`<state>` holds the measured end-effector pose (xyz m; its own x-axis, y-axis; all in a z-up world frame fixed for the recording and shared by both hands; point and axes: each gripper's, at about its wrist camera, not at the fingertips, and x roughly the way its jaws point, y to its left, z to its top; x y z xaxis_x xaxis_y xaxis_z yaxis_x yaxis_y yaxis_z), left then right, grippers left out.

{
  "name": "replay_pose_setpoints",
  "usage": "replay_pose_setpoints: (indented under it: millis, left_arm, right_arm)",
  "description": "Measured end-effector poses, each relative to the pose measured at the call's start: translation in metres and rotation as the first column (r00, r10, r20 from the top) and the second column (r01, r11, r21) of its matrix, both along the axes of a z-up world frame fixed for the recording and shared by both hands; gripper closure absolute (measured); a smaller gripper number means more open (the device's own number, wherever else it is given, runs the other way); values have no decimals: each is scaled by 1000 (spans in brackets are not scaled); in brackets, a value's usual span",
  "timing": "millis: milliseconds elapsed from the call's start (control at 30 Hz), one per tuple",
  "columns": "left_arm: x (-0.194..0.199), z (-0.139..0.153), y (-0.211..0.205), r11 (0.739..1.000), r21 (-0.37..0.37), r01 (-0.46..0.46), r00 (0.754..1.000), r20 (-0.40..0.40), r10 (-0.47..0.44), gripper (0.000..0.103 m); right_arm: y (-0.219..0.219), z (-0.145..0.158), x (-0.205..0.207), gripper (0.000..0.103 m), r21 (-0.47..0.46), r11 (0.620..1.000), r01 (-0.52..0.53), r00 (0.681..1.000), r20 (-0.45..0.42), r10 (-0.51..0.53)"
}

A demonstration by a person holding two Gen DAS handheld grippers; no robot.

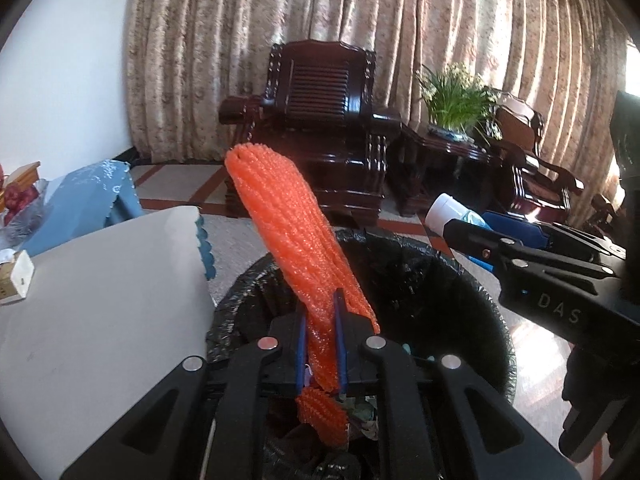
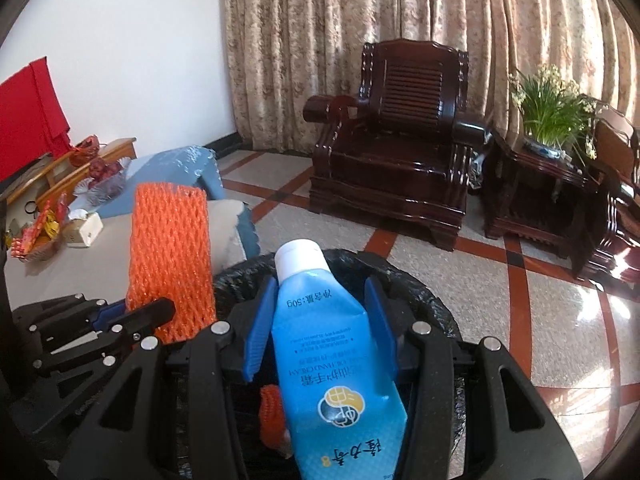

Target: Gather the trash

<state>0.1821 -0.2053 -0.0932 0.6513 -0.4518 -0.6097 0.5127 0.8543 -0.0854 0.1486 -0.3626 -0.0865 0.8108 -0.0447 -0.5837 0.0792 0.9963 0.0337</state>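
Patterned beige curtains (image 1: 360,20) hung across the back of the room, with a dark carved wooden armchair (image 1: 316,128) standing in front of them on a tiled floor (image 2: 500,280) crossed by red bands. At the far left a grey worktop (image 1: 100,320) carried a small white box (image 1: 18,280), and beyond it a blue cloth (image 1: 88,200) draped over another surface, where a glass bowl of red fruit (image 2: 106,178) sat. Just right of the worktop's edge stood a bin lined with a black trash bag (image 1: 440,292), crumpled scraps visible inside it. Above the bin's near side, the left hand-held gripper (image 1: 320,344) was closed narrowly on an orange foam net sleeve (image 1: 288,224), its blue pads pinching the lower part of the sleeve while the long upper part stood up and leaned to the left; a short end of the sleeve hung below the pads over the bag. To the right, the right hand-held gripper (image 2: 320,320) was also above the bin; a blue tube of hand cream (image 2: 320,340) with a white cap lay between its blue pads (image 2: 260,320), cap pointing forward over the bag's rim. In the right wrist view the pads looked set a little wider than the tube, so it could not be told whether they actually gripped it. Farther right, a potted green plant (image 1: 456,100) with pale blossoms rested on a dark side table (image 2: 532,184), next to a second wooden chair (image 1: 532,156).
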Motion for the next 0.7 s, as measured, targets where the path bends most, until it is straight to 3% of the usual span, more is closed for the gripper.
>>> replay_pose_setpoints:
  millis: [33,67,133,200,267,367,567,700]
  left_arm:
    - [1,-2,0,1000,0,4,1000,-5,-4,85]
    - [6,-2,-1,1000,-1,7,1000,-12,-7,73]
    - [6,-3,2,1000,-2,-1,1000,-12,1,52]
    - [6,-3,6,1000,-10,-6,1000,-12,6,48]
    - [7,-3,12,1000,-16,-18,1000,-22,17,31]
    - [5,0,24,999,-24,-43,999,-20,43,25]
    - [-7,12,48,994,-43,-105,994,-2,105,12]
    - [-17,24,67,988,-48,-148,989,2,148,10]
  right_arm:
    - [-3,-4,3,50,-4,1000,4,1000,-6,-4]
    - [-4,-5,4,44,-10,1000,10,1000,-6,-10]
    - [-6,-7,5,41,-22,999,25,1000,-7,-25]
    - [-8,-7,2,24,-23,999,43,999,-1,-43]
    - [-9,-4,-1,11,-28,997,66,998,15,-66]
    - [-10,-2,-7,6,-23,996,82,996,23,-82]
    - [-6,11,-18,6,-3,998,56,998,39,-56]
    - [10,24,-28,5,16,1000,12,998,54,-13]
